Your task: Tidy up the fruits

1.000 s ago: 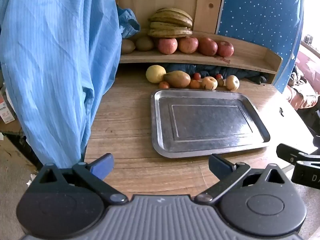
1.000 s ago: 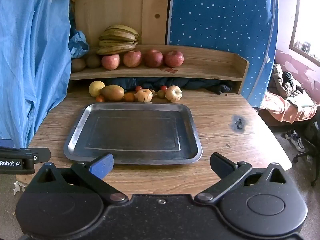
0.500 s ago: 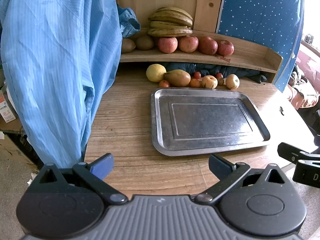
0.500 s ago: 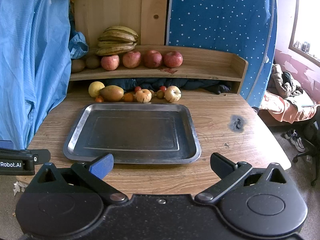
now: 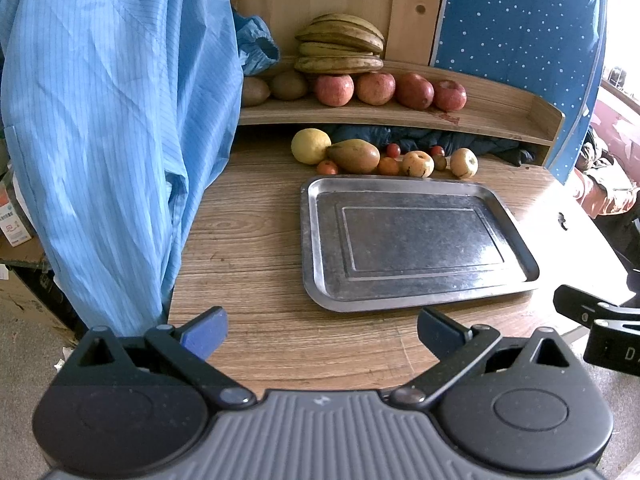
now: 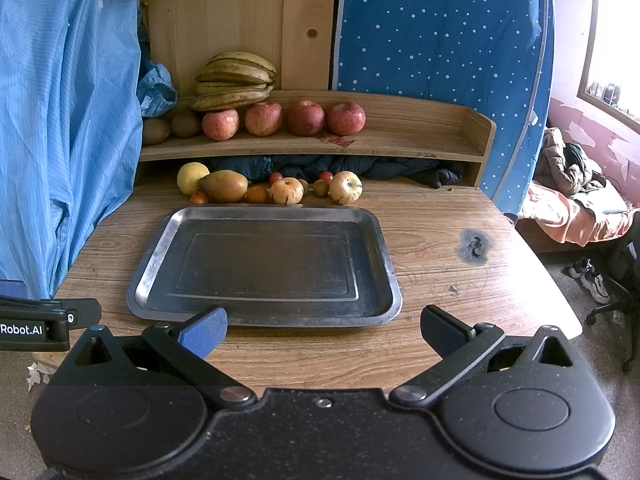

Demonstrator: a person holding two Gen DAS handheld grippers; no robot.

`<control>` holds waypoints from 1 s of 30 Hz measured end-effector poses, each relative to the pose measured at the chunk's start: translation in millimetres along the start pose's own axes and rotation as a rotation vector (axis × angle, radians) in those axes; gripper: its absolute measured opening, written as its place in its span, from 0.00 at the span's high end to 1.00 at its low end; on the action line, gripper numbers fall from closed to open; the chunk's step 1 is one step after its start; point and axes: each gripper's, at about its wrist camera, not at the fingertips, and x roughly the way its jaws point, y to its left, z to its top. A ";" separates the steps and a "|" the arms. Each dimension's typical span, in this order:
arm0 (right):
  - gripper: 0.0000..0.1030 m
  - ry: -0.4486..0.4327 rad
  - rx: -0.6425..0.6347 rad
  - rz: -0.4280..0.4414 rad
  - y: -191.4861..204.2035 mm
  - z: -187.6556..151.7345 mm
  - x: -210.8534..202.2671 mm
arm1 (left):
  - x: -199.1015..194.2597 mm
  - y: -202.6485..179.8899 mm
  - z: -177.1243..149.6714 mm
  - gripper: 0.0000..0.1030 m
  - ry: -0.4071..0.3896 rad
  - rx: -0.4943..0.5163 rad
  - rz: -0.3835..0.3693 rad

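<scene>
- Left gripper [image 5: 322, 332] and right gripper [image 6: 323, 330] are held level over the near table [image 6: 440, 280] edge, jaws spread wide, nothing gripped.
- Metal tray [image 6: 384, 256] is seen bare; no fruit loaded, so the task is judged barely started.
- Loose fruit row [image 6: 286, 191] is lined up just behind the tray.
- Apples [image 6: 262, 119] and bananas [image 6: 234, 80] are kept on the shelf [image 6: 420, 136] beyond.
</scene>
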 end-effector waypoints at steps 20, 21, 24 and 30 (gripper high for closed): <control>0.00 0.000 0.000 0.002 -3.4 -0.6 2.5 | -0.4 -1.7 -2.8 0.00 0.011 0.002 0.005; 0.00 0.001 0.000 0.003 -4.9 -1.0 1.3 | -0.2 -2.2 -3.2 0.00 0.012 0.002 0.006; 0.00 0.004 0.001 0.006 -9.1 -2.3 -1.3 | 1.7 -5.7 -3.6 0.00 0.022 0.003 0.015; 0.00 0.020 0.000 0.017 -14.4 -4.1 3.5 | 5.1 -13.1 -3.6 0.00 0.053 0.002 0.037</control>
